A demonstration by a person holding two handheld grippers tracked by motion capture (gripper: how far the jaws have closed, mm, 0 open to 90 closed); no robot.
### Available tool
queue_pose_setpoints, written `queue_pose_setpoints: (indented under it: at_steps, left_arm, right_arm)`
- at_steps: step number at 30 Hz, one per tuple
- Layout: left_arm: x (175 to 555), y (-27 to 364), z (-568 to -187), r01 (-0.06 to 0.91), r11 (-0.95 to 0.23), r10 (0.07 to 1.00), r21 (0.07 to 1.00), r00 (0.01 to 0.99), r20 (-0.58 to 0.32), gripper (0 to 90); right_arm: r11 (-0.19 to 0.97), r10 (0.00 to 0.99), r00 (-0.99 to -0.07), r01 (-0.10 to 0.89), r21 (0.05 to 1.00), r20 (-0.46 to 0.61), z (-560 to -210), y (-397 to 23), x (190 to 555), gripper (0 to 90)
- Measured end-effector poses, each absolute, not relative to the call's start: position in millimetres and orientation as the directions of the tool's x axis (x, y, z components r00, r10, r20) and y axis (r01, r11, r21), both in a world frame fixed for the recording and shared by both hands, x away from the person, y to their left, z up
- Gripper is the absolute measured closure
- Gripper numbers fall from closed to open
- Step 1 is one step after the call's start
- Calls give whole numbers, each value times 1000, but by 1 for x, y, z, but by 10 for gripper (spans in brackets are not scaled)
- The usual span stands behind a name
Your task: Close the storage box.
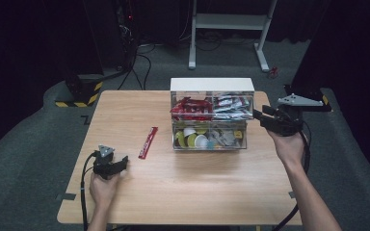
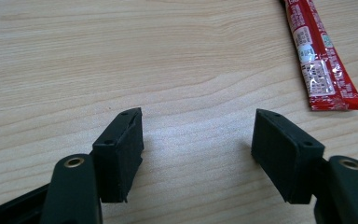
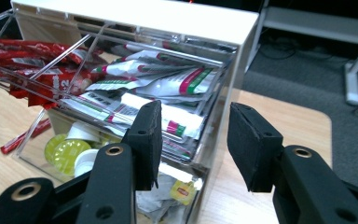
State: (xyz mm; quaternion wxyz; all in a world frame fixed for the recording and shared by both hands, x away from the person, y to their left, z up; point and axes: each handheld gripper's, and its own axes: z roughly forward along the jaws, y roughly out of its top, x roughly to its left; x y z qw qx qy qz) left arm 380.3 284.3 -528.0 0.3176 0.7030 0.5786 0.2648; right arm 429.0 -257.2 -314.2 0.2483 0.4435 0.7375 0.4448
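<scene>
Clear acrylic makes up the drawer box (image 1: 212,84), which stands toward the far edge of the wooden table (image 1: 173,192). Its upper drawer (image 1: 212,108) is the thing in hand, packed with red and white-green sachets (image 3: 168,84). The right gripper (image 1: 259,115) sits at the box's right front corner. Its jaws stand moderately apart, straddling the drawer's corner wall, and the outer pad looks clear of the box. The drawer is likely light but stiff, slick and easily cracked, so a gentle pinch on the front wall near the corner should suit, with a straight, level pull. The left gripper (image 1: 124,161) rests well to the near left of the box, jaws wide and empty. A red stick sachet (image 1: 148,142) lies between it and the box.
</scene>
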Motion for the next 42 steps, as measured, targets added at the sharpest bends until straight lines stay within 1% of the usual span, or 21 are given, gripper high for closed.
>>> queue_pose_setpoints:
  at_steps: [5,9,11,19,27,42]
  left_arm:
    - [380,284,-528,645,-126,982,753,187,4,342]
    - [380,284,-528,645,-127,982,753,187,5,341]
    - [380,284,-528,645,-126,982,754,187,5,341]
    - [380,284,-528,645,-128,982,754,188,7,341]
    - [380,284,-528,646,-127,982,753,188,5,339]
    - [380,284,-528,646,-127,982,753,188,4,339]
  right_arm:
    - [215,890,-456,395,893,-13,-312,-269,414,545]
    - [196,900,-436,390,900,-7,-315,-279,408,537]
    - [185,907,-422,388,903,-5,-322,-286,406,518]
    - [139,924,-382,407,903,30,-352,-302,398,495]
    - [92,925,-371,428,899,82,-377,-305,394,493]
    - [55,925,-356,466,883,131,-412,-303,396,490]
